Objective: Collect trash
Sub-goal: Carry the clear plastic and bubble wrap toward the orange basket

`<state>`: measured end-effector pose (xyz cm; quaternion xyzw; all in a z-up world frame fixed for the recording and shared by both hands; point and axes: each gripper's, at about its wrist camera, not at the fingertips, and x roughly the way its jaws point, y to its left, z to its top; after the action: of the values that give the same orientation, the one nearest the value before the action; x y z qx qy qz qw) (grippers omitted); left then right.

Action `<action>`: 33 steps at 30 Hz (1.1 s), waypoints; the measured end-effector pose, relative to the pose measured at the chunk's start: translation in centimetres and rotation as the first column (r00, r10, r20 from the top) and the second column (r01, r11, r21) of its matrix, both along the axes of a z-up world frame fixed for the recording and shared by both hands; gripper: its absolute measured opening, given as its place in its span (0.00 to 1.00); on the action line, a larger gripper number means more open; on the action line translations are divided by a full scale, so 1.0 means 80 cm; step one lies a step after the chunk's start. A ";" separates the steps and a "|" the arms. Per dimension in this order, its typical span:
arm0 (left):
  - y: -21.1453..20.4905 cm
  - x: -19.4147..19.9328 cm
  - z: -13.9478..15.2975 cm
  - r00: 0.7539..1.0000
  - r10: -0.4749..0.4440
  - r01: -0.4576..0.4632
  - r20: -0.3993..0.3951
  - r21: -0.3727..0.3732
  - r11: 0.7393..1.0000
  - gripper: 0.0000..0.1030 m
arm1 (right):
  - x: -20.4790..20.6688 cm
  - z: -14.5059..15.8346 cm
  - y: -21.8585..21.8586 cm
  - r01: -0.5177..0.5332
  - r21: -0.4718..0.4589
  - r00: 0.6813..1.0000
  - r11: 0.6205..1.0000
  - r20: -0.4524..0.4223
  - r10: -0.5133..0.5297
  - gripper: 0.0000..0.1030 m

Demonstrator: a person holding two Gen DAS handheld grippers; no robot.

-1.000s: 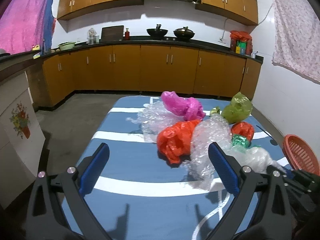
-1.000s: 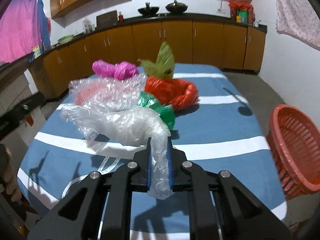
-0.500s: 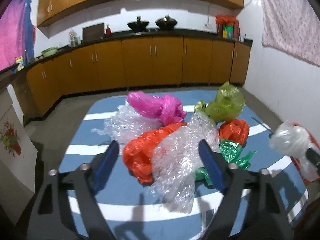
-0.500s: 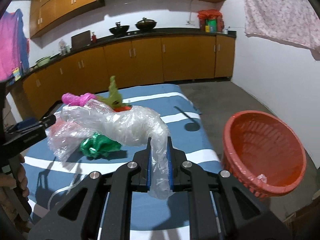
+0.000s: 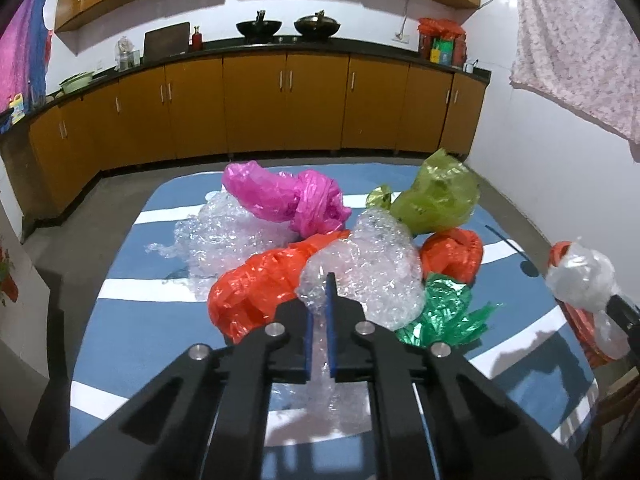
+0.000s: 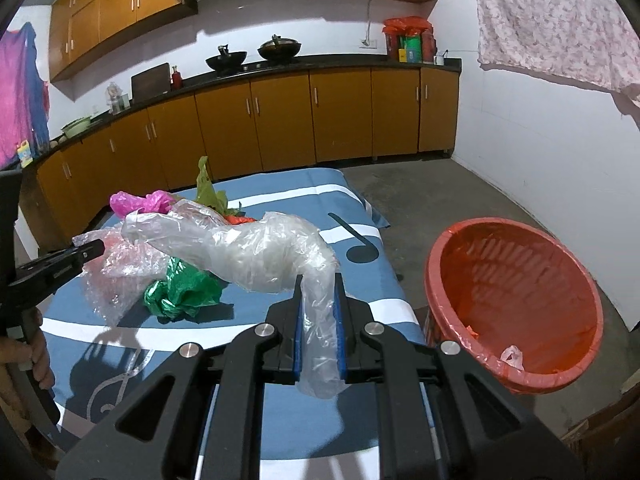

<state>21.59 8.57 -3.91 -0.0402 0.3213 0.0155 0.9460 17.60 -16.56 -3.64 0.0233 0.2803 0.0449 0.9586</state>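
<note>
Judging from what lies about, the job is only begun: the red basket (image 6: 516,304) beside the surface (image 5: 132,344) holds little more than a scrap or two, while most of the trash is heaped on the blue striped cloth.

The right tongs (image 6: 318,324) are clamped on a clear plastic bag (image 6: 256,252), lifted off the cloth and hanging between the pile and the basket; it looks ready to be carried over the rim and dropped. The left tongs (image 5: 319,316) have just been closing, and their blue pads now pinch a wad of bubble wrap (image 5: 368,268) at the near edge of the pile. The wad rests against the other pieces and is not yet lifted.

Left on the cloth are:
- an orange bag (image 5: 260,284), touching the bubble wrap
- a pink bag (image 5: 288,200) at the back
- a yellow-green bag (image 5: 436,196) toward the right
- a smaller orange bundle (image 5: 452,256) and a green foil wrapper (image 5: 444,312) just beside it
- a second sheet of bubble wrap (image 5: 224,236) under the pink bag

So two pieces are in hand and about six more wait.
</note>
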 end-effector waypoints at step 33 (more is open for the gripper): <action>-0.054 -0.064 0.111 0.970 -0.098 0.116 0.224 -0.068 0.991 0.06 | -0.013 0.033 -0.063 0.147 0.028 0.986 0.989 0.070 -0.149 0.12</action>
<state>16.46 4.21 4.99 -0.0626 0.2164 -0.0531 0.9728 16.58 -21.61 -1.00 0.0532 0.2425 -0.0224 0.9684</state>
